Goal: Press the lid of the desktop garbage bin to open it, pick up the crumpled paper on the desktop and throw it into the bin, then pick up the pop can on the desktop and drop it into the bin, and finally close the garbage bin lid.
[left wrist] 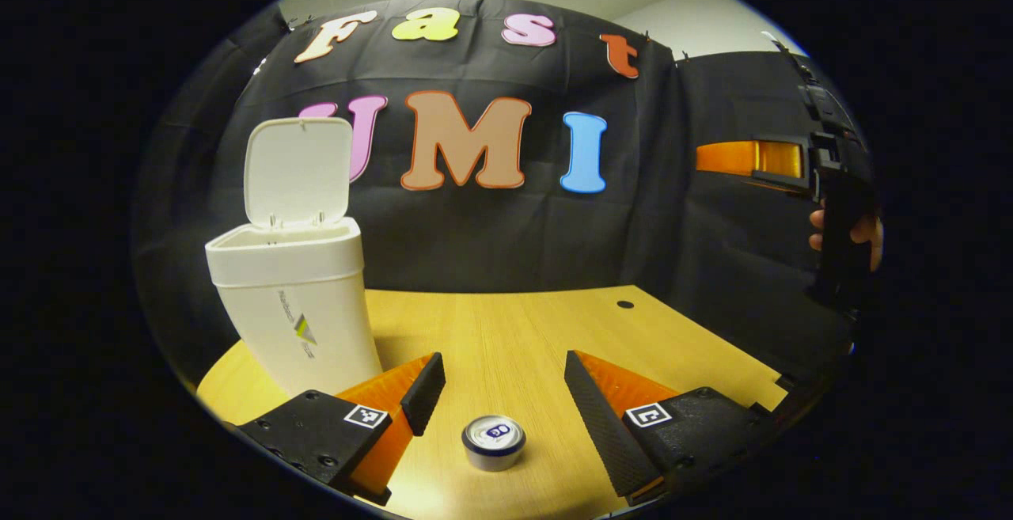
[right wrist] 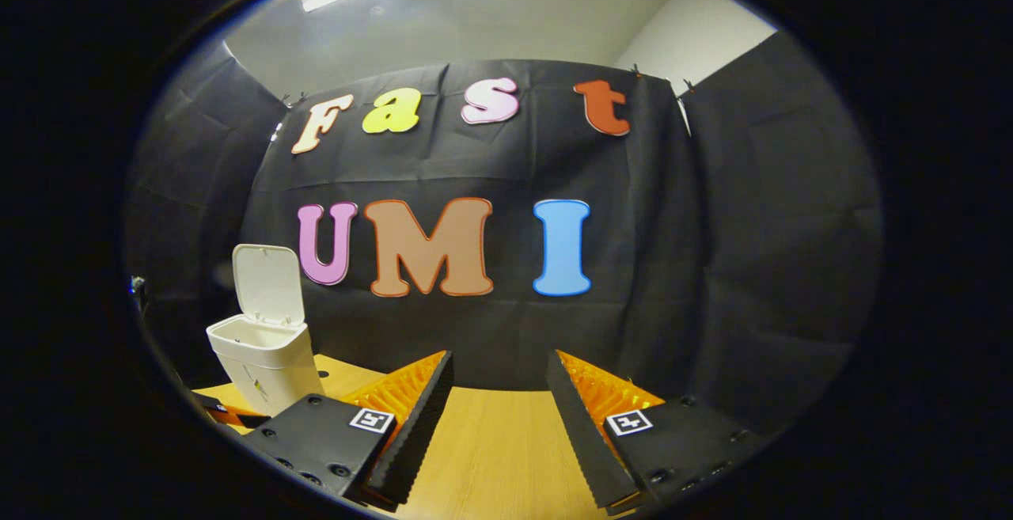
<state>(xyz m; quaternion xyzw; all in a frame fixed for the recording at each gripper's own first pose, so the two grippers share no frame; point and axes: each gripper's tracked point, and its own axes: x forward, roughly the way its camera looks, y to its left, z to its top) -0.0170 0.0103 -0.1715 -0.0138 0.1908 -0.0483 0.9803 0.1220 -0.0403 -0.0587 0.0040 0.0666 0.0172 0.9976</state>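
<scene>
In the left gripper view a white desktop bin (left wrist: 297,306) stands at the left of the wooden table (left wrist: 514,330) with its lid (left wrist: 297,172) flipped up. A pop can (left wrist: 494,441) stands upright on the table, seen from above, just below and between my left gripper's fingers. My left gripper (left wrist: 505,389) is open and holds nothing. My right gripper (right wrist: 497,409) is open over the table with nothing between its fingers. The bin (right wrist: 265,358) with raised lid (right wrist: 267,282) sits far left in the right gripper view. The other gripper (left wrist: 827,172), held by a hand (left wrist: 847,231), hangs at the right.
A small dark hole (left wrist: 624,304) marks the table near its far right corner. The black cloth wall closes off the back and the right side of the table.
</scene>
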